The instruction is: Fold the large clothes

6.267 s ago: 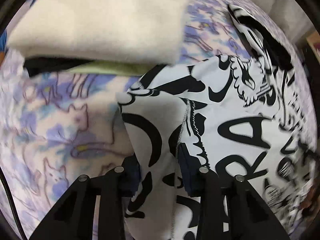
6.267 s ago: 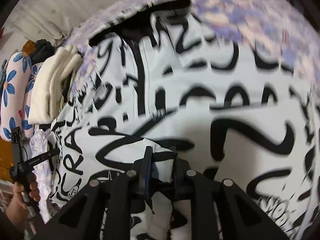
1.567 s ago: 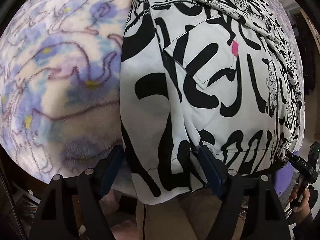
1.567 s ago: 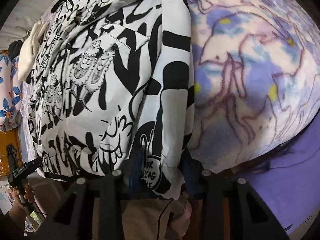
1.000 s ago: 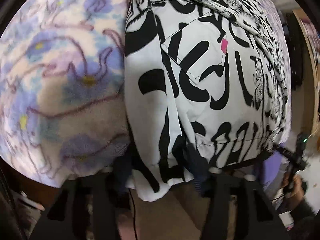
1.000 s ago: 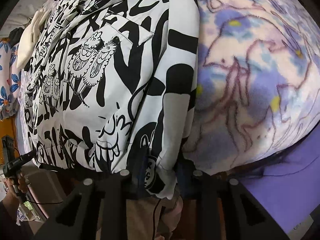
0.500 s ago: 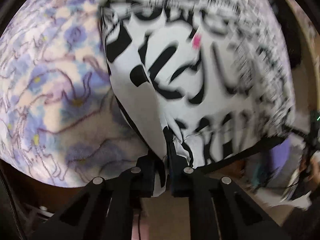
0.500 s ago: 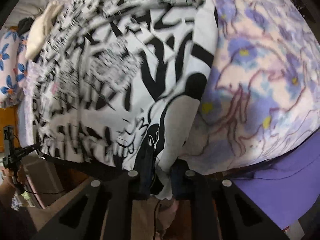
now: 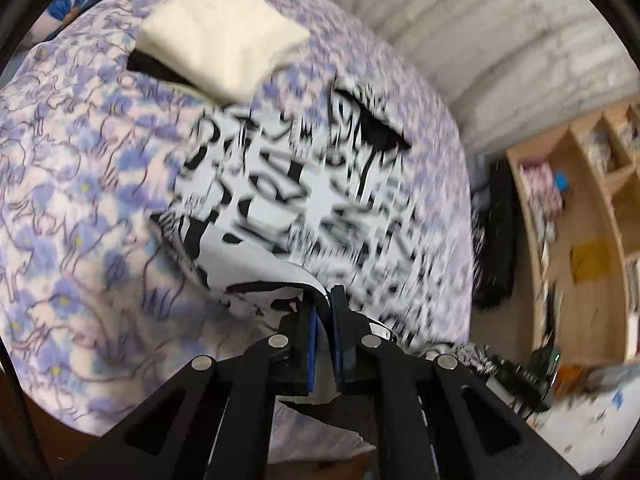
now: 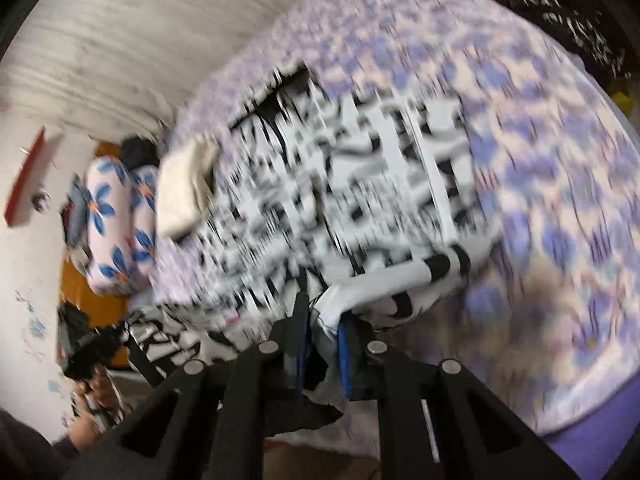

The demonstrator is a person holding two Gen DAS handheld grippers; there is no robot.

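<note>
Left wrist: left gripper (image 9: 323, 312) pinches printed garment (image 9: 304, 200).

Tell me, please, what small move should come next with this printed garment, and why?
Probably carry the lifted hem forward toward the black collar. The left tool and right tool each pinch a near corner of the black-and-white shirt, raised off the floral blanket; its far half lies flat.

A purple floral blanket (image 9: 80, 208) covers the bed, with a folded cream cloth (image 9: 224, 32) lying near its far end. A pillow with blue flowers (image 10: 116, 232) sits at the bedside, and wooden shelves (image 9: 592, 208) stand against the wall.
</note>
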